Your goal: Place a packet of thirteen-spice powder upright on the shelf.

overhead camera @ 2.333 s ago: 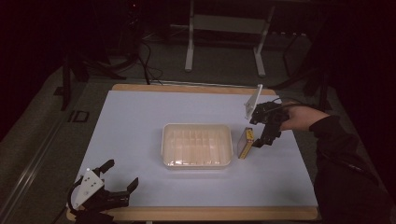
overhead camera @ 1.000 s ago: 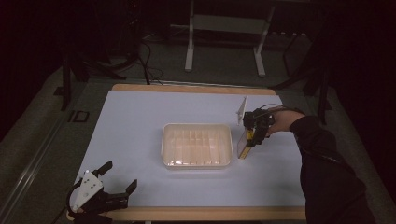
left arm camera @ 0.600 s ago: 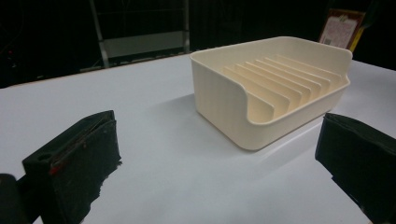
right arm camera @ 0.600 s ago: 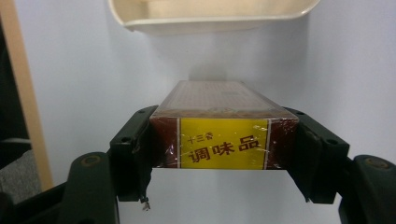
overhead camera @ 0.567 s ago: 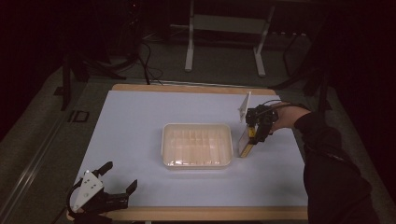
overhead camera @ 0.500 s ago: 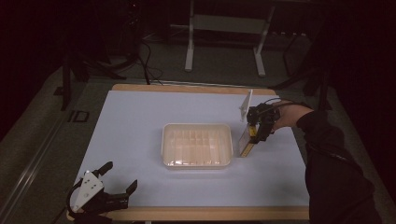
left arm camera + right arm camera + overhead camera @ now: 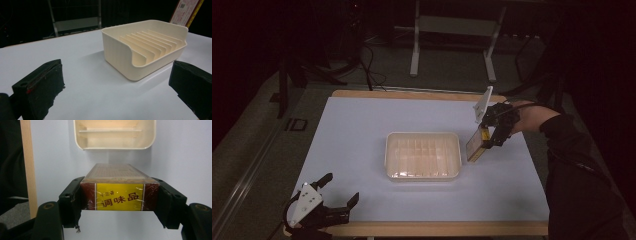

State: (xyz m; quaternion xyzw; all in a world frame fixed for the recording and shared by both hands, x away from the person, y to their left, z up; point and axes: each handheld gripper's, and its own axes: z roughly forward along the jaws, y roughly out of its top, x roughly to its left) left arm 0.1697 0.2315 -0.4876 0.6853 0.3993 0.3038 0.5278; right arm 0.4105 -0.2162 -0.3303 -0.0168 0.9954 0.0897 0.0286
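High view: a second ago the box (image 7: 475, 144) stood with its lower end on the white table (image 7: 362, 130) just to the right of the cream tray (image 7: 422, 155); it now hangs tilted above that spot, lifted clear of the table, its lower end close to the tray's right rim. The right gripper (image 7: 493, 134) has risen with it, and the left gripper (image 7: 319, 207) has kept its place. The right gripper's jaws clamp the box's upper end, and nothing else touches them. The person's right hand (image 7: 524, 116) reaches in from the right of the tray, the dark sleeve trailing down to the bottom right, the gripper pointing down and toward the tray. The left gripper lies near the table's front edge, well to the front left of the tray, with its jaws spread and nothing between them.

Left gripper view: the two black jaws stand wide apart, low over the table and gripping nothing. The tray, with its ribbed floor, sits beyond them, nearer the right jaw. Past the tray's far corner a corner of the box shows.

Right gripper view: the jaws press on the two long sides of the box, whose yellow label panel with red ends faces the camera. The box extends toward the tray, which lies beyond its far end, apart from it.
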